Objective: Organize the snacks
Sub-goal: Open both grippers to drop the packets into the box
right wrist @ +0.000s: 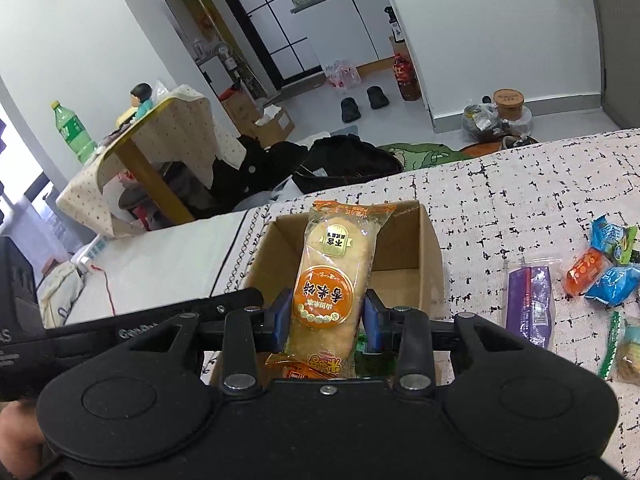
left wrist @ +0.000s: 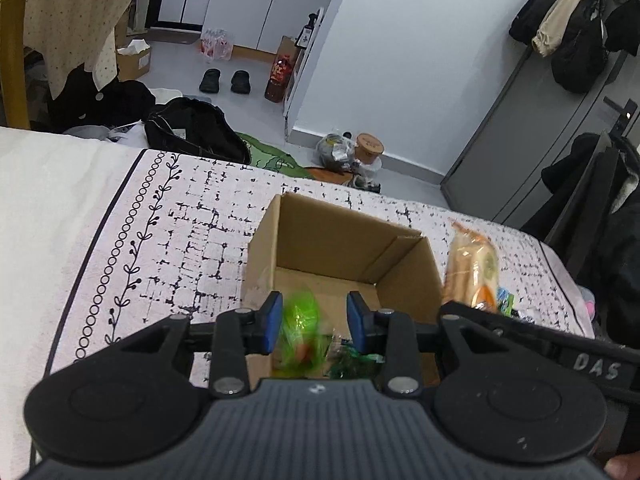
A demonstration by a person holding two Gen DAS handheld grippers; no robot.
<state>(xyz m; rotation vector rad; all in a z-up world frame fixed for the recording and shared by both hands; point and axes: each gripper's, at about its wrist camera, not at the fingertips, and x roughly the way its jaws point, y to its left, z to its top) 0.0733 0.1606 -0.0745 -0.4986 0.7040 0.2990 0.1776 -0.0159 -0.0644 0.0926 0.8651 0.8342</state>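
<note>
An open cardboard box (left wrist: 320, 232) stands on the patterned bedspread; it also shows in the right wrist view (right wrist: 432, 256). My left gripper (left wrist: 316, 320) is open over the box, and a blurred green snack pack (left wrist: 300, 328) is between its fingers, seemingly loose and falling. Dark green wrappers (left wrist: 352, 364) lie in the box. My right gripper (right wrist: 326, 320) is shut on an orange rice cracker pack (right wrist: 334, 276) and holds it over the box. That pack shows in the left wrist view (left wrist: 474, 268), right of the box.
Loose snacks lie on the bedspread right of the box: a purple pack (right wrist: 530, 304), blue packs (right wrist: 612, 276), an orange pack (right wrist: 584, 270) and a green-edged pack (right wrist: 624, 348). Beyond the bed edge are black bags (left wrist: 196, 128) and a draped table (right wrist: 160, 140).
</note>
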